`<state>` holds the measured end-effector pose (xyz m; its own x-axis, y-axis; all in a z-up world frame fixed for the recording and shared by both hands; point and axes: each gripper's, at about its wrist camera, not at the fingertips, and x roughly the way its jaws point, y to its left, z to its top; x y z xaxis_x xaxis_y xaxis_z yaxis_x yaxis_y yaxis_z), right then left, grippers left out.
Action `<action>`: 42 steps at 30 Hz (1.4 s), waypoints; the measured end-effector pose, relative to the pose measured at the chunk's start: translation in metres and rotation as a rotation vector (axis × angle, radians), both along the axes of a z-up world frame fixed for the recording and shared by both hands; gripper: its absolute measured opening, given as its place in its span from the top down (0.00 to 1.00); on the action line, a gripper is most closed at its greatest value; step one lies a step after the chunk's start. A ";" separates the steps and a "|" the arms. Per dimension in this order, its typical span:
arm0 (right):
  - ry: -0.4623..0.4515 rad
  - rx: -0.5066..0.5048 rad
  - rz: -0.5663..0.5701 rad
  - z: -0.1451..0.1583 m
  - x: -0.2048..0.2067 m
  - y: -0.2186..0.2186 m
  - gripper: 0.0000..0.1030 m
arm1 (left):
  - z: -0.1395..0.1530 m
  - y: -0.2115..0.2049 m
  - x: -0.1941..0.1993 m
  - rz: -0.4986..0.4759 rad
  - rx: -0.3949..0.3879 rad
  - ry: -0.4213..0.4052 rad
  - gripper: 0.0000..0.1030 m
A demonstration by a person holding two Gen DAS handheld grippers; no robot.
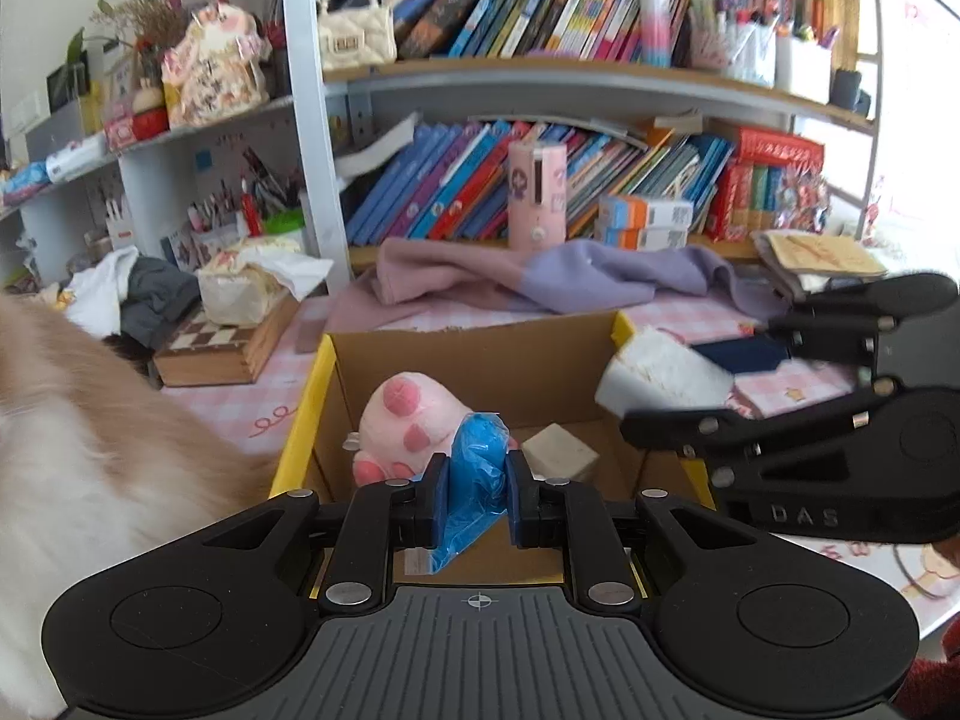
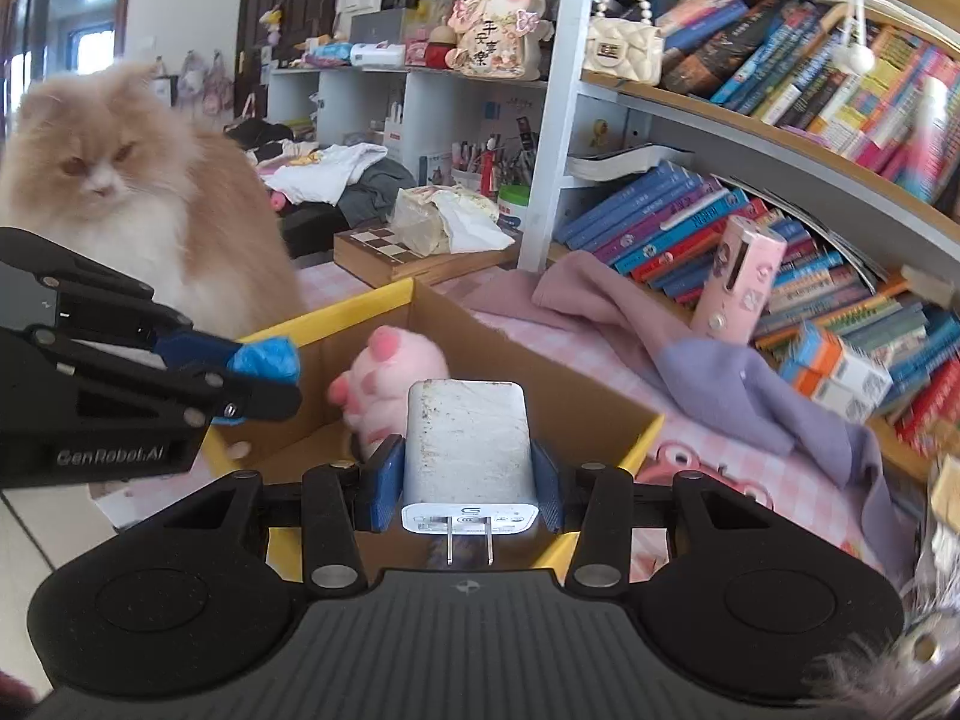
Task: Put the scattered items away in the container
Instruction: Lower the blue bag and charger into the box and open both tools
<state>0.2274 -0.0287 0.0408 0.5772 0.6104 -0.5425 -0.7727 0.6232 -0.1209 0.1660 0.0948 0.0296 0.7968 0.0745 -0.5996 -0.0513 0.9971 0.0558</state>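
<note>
**Now carrying both items to the box**

Right now I have a white charger block (image 2: pixel 468 450) clamped in the right tool (image 2: pixel 465 483), prongs pointing back at the camera, and a crumpled blue plastic bag (image 1: pixel 474 480) pinched tight in the left tool (image 1: pixel 477 489). Both are raised over the near edge of the cardboard box (image 1: pixel 480 354), the one with the yellow rim, which stands on the pink checked surface (image 2: pixel 576 348). Inside it I can see a pink plush paw (image 1: pixel 408 420) and a small pale cube (image 1: pixel 561 450) on the floor of the box.

I judge this to be the drop-off step: both loads are held and neither has been let go yet. Next I need to bring each tool further in over the opening, past the rim, then part the jaws so the things fall clear of the walls. The bag is light and may cling to a pad.

A fluffy ginger-and-white cat (image 2: pixel 120 180) sits just beside the box on the left, so I would keep the left tool's path away from it.
</note>
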 end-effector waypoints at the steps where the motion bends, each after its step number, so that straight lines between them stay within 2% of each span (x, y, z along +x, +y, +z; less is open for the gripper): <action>1: -0.008 -0.011 0.011 -0.002 0.008 0.004 0.59 | -0.003 0.001 0.006 0.000 0.002 0.014 0.83; 7: -0.035 -0.091 0.064 -0.017 0.054 0.028 0.59 | -0.023 0.007 0.037 -0.007 0.023 0.121 0.83; 12: -0.022 -0.203 0.130 -0.033 0.085 0.050 0.59 | -0.039 0.007 0.057 -0.015 0.020 0.201 0.83; 17: -0.008 -0.331 0.201 -0.055 0.102 0.066 0.59 | -0.053 0.004 0.071 -0.031 0.015 0.266 0.83; 24: 0.007 -0.445 0.283 -0.078 0.112 0.083 0.59 | -0.063 0.004 0.081 -0.039 -0.009 0.313 0.82; 39: 0.025 -0.443 0.314 -0.078 0.114 0.093 0.58 | -0.065 0.003 0.084 -0.060 -0.012 0.315 0.78; 42: 0.008 -0.419 0.298 -0.076 0.113 0.090 0.53 | -0.064 0.005 0.081 -0.058 -0.018 0.302 0.69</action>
